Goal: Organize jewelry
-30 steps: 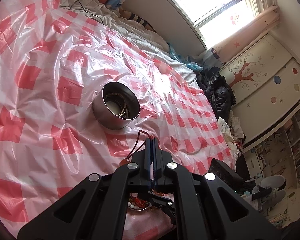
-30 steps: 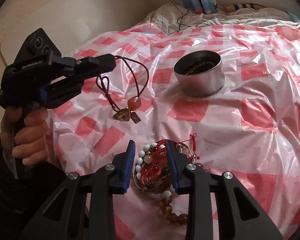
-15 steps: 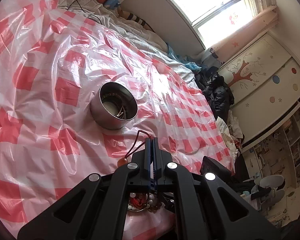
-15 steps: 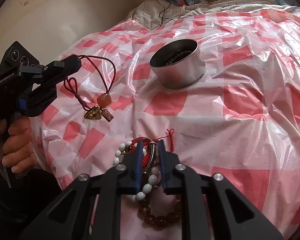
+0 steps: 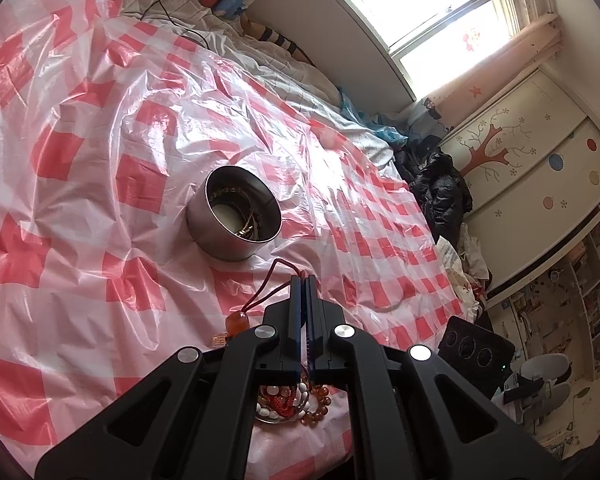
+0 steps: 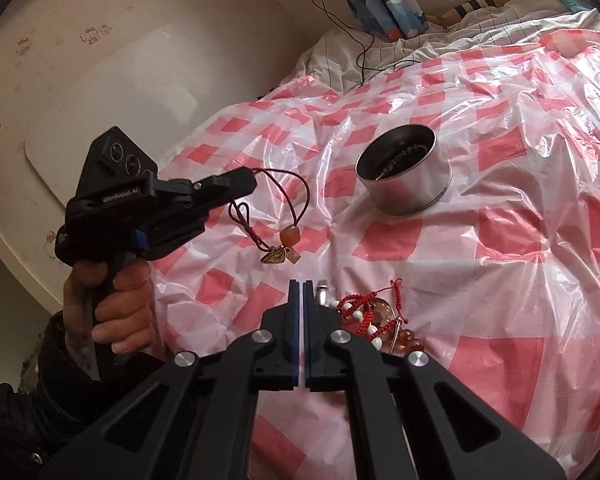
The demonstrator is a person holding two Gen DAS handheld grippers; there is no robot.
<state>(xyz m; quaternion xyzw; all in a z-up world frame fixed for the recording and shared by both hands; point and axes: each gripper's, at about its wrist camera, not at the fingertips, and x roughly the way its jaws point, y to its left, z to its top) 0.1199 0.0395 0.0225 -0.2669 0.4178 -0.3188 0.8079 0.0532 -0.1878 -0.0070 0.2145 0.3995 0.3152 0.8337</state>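
Right gripper (image 6: 301, 285) now lifted off the bead pile (image 6: 374, 320), fingers closed empty, left gripper (image 5: 303, 280) clamping red cord necklace (image 6: 276, 216), steel tin (image 6: 404, 176) beyond.

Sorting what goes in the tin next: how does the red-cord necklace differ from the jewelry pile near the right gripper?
The cord necklace hangs in the air, pinched by the left gripper; the jewelry pile lies on the checked sheet. The necklace is one thin cord with an orange bead and pendants; the pile is tangled white and amber beads with red knotted cord. Neither is in the metal tin.

The left tongs' (image 5: 303, 280) frame hides most of the bead pile (image 5: 292, 404) beneath it
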